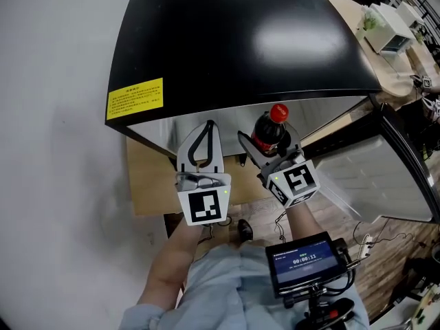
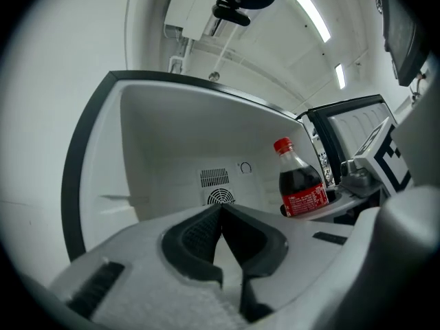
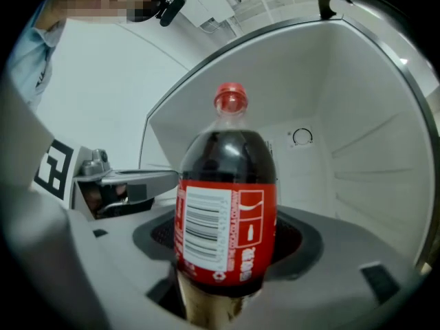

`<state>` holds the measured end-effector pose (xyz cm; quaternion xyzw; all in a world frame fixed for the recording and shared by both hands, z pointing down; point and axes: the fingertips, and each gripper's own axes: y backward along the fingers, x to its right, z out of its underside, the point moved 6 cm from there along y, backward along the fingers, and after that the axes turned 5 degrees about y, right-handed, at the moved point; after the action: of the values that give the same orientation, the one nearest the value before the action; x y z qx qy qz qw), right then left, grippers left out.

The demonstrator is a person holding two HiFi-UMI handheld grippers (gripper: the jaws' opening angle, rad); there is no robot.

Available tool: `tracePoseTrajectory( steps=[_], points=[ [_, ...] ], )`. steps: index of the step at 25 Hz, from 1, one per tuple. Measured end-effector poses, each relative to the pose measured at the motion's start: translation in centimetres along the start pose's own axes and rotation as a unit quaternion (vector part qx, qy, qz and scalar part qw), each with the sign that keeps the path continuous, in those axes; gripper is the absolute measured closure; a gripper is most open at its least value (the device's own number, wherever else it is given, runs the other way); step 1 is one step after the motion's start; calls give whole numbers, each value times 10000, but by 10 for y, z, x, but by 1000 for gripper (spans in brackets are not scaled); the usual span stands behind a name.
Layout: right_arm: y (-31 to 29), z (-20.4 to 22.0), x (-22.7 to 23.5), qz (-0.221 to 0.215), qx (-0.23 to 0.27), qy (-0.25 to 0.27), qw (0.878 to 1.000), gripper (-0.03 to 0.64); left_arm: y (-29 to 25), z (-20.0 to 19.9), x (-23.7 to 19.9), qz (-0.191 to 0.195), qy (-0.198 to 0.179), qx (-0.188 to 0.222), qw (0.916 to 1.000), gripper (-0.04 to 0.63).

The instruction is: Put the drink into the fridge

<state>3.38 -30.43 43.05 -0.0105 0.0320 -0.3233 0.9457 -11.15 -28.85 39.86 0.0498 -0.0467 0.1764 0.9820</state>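
Note:
The drink is a cola bottle with a red cap and red label. My right gripper is shut on its lower body and holds it upright before the open fridge. In the right gripper view the bottle fills the space between the jaws of the right gripper, with the white fridge interior behind it. My left gripper is shut with nothing in it, just left of the bottle. In the left gripper view the left gripper points into the fridge cavity, with the bottle at its right.
The fridge door stands open to the right. A yellow sticker marks the fridge's black top. A white wall runs along the left. A cluttered table stands at the far right. A small screen hangs at the person's chest.

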Motion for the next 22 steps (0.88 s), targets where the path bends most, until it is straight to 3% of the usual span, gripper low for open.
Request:
tracePoseTrajectory(
  steps=[22],
  points=[
    [-52, 50, 43, 424, -13, 41, 9991, 299, -35, 39, -9, 202, 255, -261, 9991, 586]
  ],
)
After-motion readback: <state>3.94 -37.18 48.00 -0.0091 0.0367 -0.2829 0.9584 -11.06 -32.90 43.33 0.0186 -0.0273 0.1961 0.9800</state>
